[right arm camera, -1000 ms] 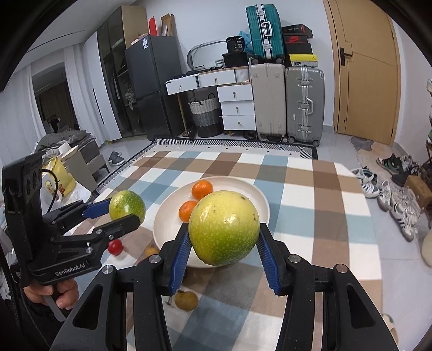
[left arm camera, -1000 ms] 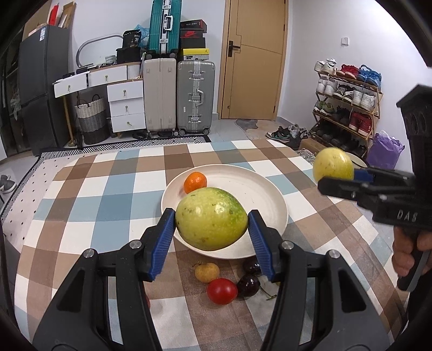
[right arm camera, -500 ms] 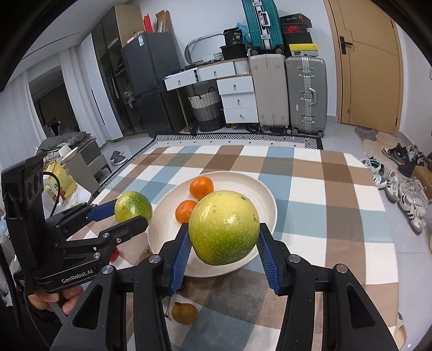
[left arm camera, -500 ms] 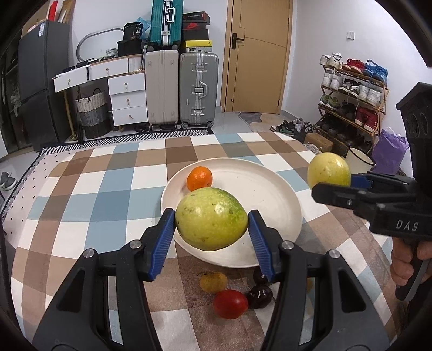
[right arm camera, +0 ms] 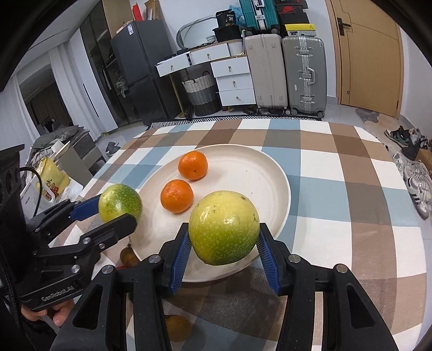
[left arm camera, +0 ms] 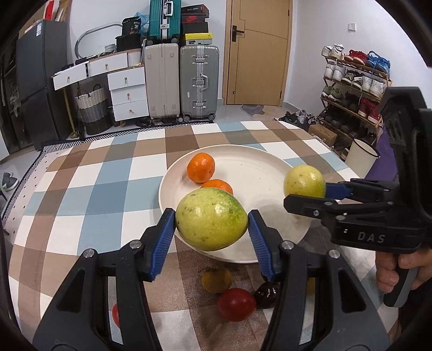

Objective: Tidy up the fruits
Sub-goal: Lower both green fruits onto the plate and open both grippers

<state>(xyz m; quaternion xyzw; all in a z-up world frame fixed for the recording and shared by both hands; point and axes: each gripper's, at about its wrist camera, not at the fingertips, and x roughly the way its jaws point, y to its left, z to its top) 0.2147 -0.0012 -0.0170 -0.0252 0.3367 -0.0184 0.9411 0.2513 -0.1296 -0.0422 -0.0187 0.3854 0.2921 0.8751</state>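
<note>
Left gripper clamps green fruit, right gripper clamps yellow-green fruit; plate directly below-ahead, my right nearer its centre.

The right claw bears "DAS" on its side; the left claw bears "GenRobot.AI". Far beyond both claws, a black bag on the drawers shows "36".

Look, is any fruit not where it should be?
Yes: a red round fruit, a brownish-yellow one and a dark wrinkled one lie loose on the checked tablecloth, outside the white round plate holding two oranges.
</note>
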